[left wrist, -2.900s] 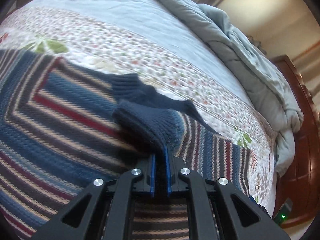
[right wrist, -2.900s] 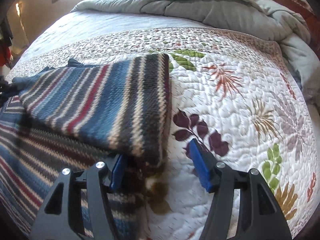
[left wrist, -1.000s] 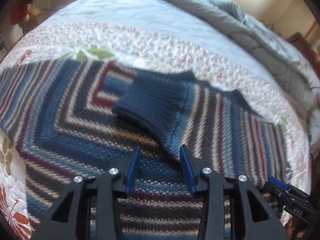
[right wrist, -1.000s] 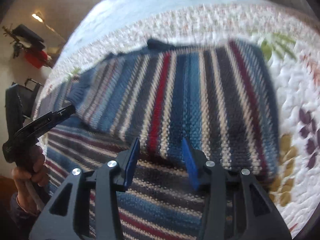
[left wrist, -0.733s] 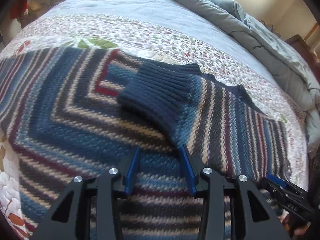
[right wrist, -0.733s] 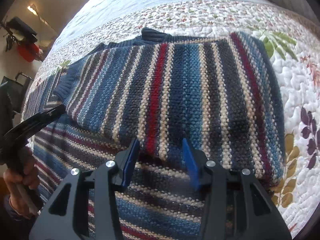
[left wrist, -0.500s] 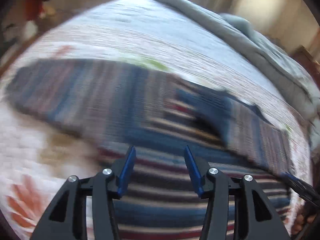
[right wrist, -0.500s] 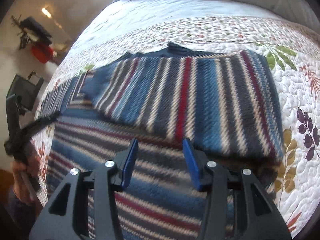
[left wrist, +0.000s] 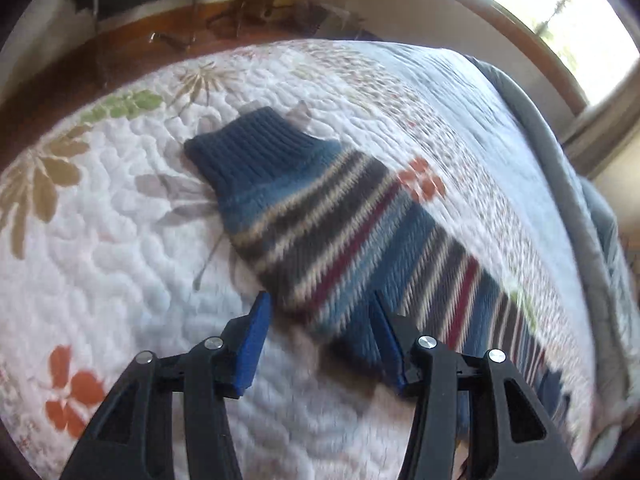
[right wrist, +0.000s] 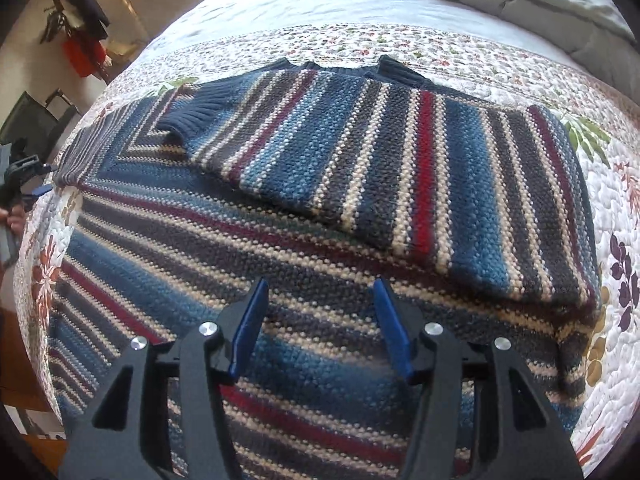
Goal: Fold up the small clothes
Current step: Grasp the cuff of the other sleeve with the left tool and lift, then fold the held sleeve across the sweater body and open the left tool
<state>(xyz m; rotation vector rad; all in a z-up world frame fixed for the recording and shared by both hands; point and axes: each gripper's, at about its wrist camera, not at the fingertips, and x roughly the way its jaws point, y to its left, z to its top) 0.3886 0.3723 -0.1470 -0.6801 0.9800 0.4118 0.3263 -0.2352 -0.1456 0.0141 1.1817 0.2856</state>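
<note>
While the striped sweater [right wrist: 304, 216] lies flat on the floral quilt [right wrist: 460, 52] and fills the middle of the right wrist view, one sleeve is folded across its chest, the navy cuff [right wrist: 188, 116] ending at the upper left of the frame. No container shows in either view; the quilt alone carries the garment. At the bottom centre the right gripper [right wrist: 320, 308] hangs over the sweater's lower body, its jaws opening about halfway with only knit beneath them and nothing pinched. In the left wrist view the other sleeve [left wrist: 352, 248] runs unfolded from the lower right up to its ribbed cuff [left wrist: 252, 148] near the centre, resting on bare quilt. The left gripper [left wrist: 320, 320] is parted about halfway astride this sleeve's edge, its pads clear of the wool. A second ago this camera faced the folded sleeve over the chest; it has since swung to the outstretched sleeve, and both grippers have widened.
</note>
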